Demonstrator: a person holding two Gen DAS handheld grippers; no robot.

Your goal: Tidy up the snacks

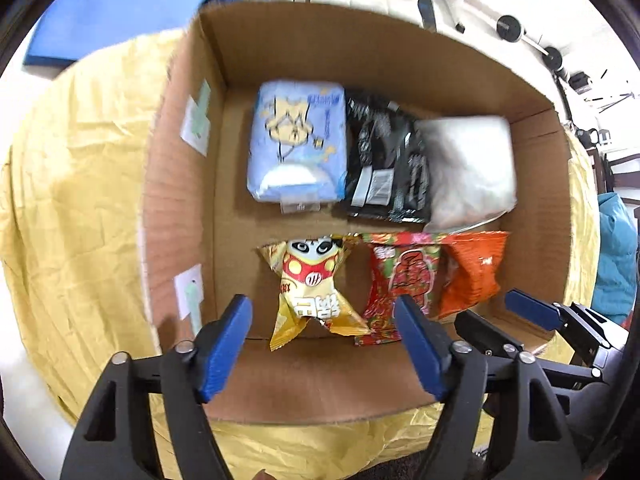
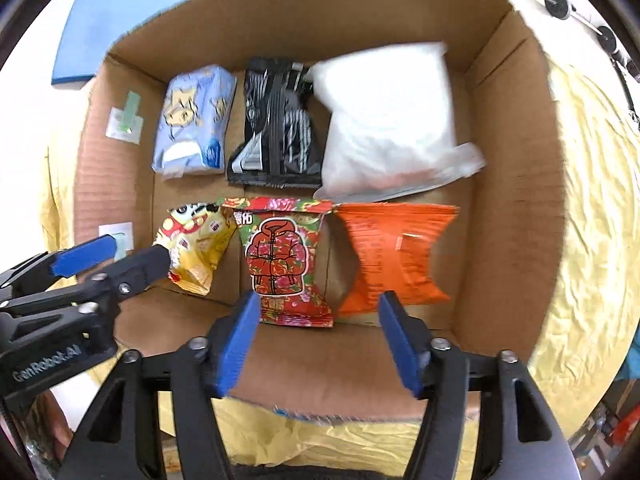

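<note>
An open cardboard box [image 1: 304, 48] [image 2: 516, 184] holds two rows of snacks. The back row has a light blue pack [image 1: 296, 140] [image 2: 192, 120], a black pack [image 1: 384, 164] [image 2: 276, 124] and a white bag [image 1: 468, 168] [image 2: 388, 120]. In front lie a yellow panda pack [image 1: 312, 284] [image 2: 196, 240], a red floral pack [image 1: 400, 276] [image 2: 280, 256] and an orange pack [image 1: 472, 272] [image 2: 392, 252]. My left gripper [image 1: 322, 312] [image 2: 138, 246] hovers open above the yellow pack, holding nothing. My right gripper [image 2: 319, 302] [image 1: 486, 308] hangs open and empty over the red and orange packs.
The box sits on a crumpled yellow cloth [image 1: 80, 200] [image 2: 592, 240]. A blue flat pad [image 1: 112, 12] [image 2: 116, 20] lies beyond the box's far left corner. White equipment with black wheels [image 1: 508, 24] stands at the far right. Two white labels [image 1: 196, 128] are stuck on the box's left wall.
</note>
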